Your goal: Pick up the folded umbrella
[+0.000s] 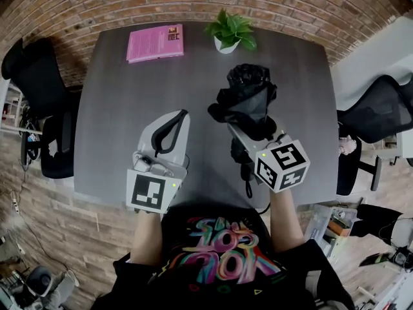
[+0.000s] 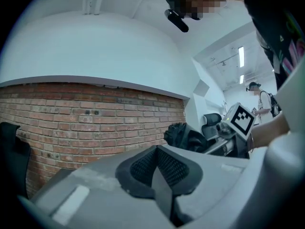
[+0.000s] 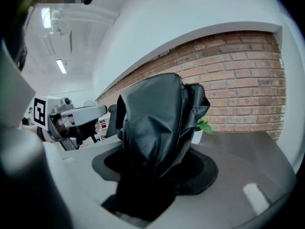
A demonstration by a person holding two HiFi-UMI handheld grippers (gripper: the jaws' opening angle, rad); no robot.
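Observation:
The folded black umbrella (image 1: 246,95) is up off the grey table (image 1: 116,128), held between the jaws of my right gripper (image 1: 250,129), which is shut on its lower part. In the right gripper view its crumpled fabric (image 3: 157,120) fills the middle and hides the right gripper's (image 3: 155,168) pads. A black strap (image 1: 248,187) hangs below the gripper. My left gripper (image 1: 170,132) hovers to the left of the umbrella, apart from it, jaws together with nothing between them. The left gripper view shows the left gripper (image 2: 155,175) with its pads closed, and the umbrella (image 2: 183,136) off to the right.
A pink book (image 1: 155,42) and a small potted plant (image 1: 230,32) sit at the table's far edge. Black office chairs stand at the left (image 1: 39,76) and right (image 1: 381,112). A brick wall (image 2: 95,113) runs behind the table.

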